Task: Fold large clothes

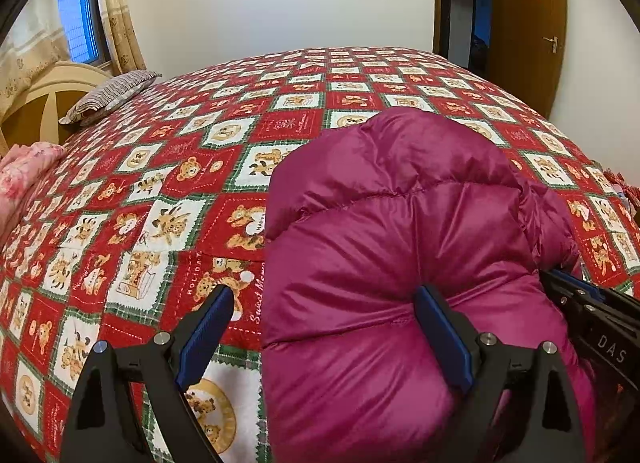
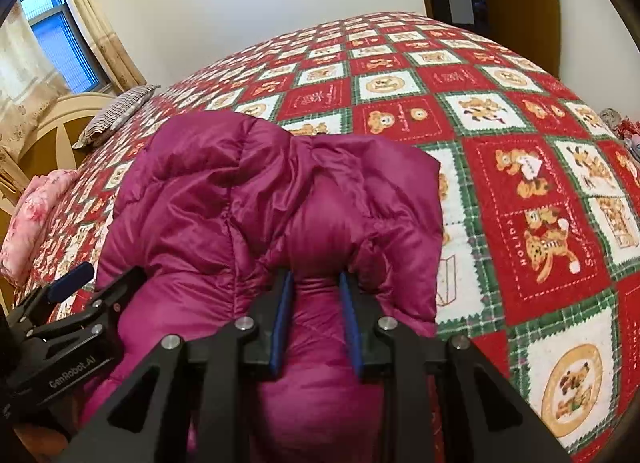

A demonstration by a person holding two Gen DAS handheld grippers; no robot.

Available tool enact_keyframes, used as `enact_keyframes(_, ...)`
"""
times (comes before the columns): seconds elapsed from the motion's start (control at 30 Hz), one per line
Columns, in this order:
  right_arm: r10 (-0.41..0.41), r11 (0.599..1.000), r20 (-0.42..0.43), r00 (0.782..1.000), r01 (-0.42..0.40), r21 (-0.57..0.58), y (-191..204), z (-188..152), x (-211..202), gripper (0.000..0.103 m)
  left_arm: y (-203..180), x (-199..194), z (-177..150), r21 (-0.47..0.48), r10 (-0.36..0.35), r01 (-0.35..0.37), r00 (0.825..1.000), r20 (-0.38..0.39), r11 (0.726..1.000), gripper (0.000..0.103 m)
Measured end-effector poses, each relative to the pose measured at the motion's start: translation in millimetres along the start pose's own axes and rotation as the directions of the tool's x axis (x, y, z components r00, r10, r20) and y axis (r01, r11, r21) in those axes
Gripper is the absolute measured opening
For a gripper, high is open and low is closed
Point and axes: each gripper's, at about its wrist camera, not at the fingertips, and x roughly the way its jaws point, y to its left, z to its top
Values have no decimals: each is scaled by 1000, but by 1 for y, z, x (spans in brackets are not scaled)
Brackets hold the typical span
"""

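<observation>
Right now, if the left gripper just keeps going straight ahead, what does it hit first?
Most likely the magenta puffer jacket: the open left gripper already has one fingertip against it; depth is unclear.

Both your wrist cameras sit low and close over the puffy magenta quilted jacket (image 1: 400, 247), facing 12 o'clock across the red bear-patterned bedspread (image 2: 520, 111); both views share these.
</observation>
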Motion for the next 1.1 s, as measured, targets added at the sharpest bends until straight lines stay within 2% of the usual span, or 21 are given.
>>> enact_keyframes(0.17, -19, 1000, 10, 1000, 19, -15, 5, 4, -2, 28, 2, -5, 1, 29, -18, 18, 1000, 2, 999, 93)
enact_keyframes(0.27, 24, 999, 29, 999, -25, 23, 0, 5, -12, 41, 1, -11, 2, 65, -4, 4, 1000, 12, 998, 93)
enact_keyframes(0.33, 57, 997, 56, 997, -60, 57, -4, 6, -23, 72, 2, -18, 4, 91, 15, -18, 999, 29, 996, 93)
enact_keyframes(0.4, 68, 993, 105, 992, -77, 86, -7, 5, -37, 90, 2, -25, 5, 103, 36, -41, 998, 54, 994, 93)
enact_keyframes(0.47, 65, 992, 133, 989, -79, 99, -10, 5, -46, 90, 3, -28, 6, 106, 40, -47, 997, 61, 993, 93)
enact_keyframes(0.63, 71, 990, 125, 990, -85, 114, -18, 3, -52, 90, 2, -31, 7, 126, 44, -52, 997, 64, 991, 93)
enact_keyframes(0.77, 63, 988, 124, 990, -79, 136, -30, -2, -57, 90, 8, -35, 7, 106, 4, -11, 998, 65, 994, 93)
enact_keyframes(0.83, 62, 986, 122, 991, -80, 149, -38, -4, -59, 90, 18, -38, 9, 71, -41, 36, 997, 70, 997, 93)
enact_keyframes(0.9, 62, 984, 125, 990, -82, 159, -46, -4, -61, 90, 38, -40, 14, -19, -123, 125, 990, 74, 992, 93)
enact_keyframes(0.97, 72, 981, 128, 989, -94, 172, -53, -2, -62, 90, 63, -37, 20, -135, -192, 201, 979, 76, 970, 93)
enact_keyframes(1.03, 99, 975, 124, 987, -121, 186, -58, 1, -59, 90, 74, -27, 23, -184, -239, 244, 970, 49, 952, 93)
enact_keyframes(1.1, 124, 972, 119, 985, -145, 187, -59, 5, -53, 90, 74, -14, 22, -195, -271, 268, 962, 10, 944, 93)
